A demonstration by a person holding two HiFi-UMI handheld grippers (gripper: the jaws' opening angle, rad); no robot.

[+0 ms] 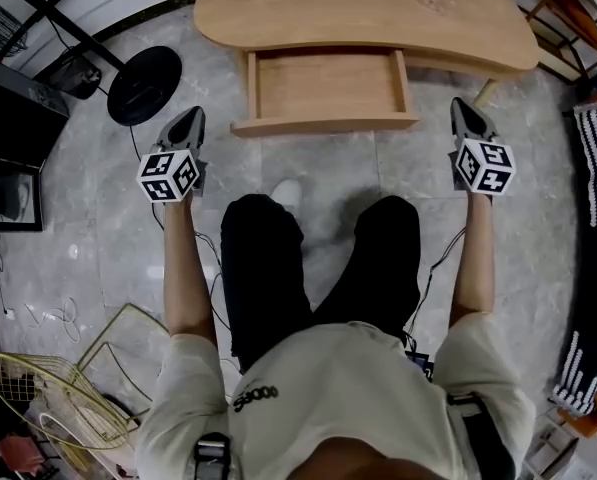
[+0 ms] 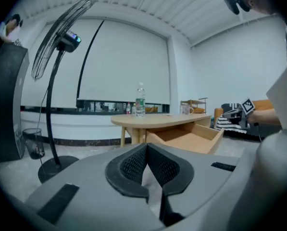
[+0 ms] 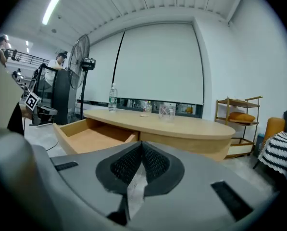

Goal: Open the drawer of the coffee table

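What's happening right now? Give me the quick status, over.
Left gripper, right gripper: both shut, empty, clear of the coffee table. Drawer stands open, nothing inside. Nothing blocking it.

coffee table point(image 1: 478, 38): 1
drawer point(image 1: 323, 88): 1, under the coffee table top
bottle point(image 2: 140, 99): 1, on the coffee table
glass point(image 3: 166, 111): 1, on the coffee table
standing fan point(image 2: 61, 37): 1, left of the coffee table
wooden shelf point(image 3: 239, 124): 1, right of the coffee table
grippers: 2, left gripper point(image 1: 192, 118) and right gripper point(image 1: 464, 110), both in front of the coffee table
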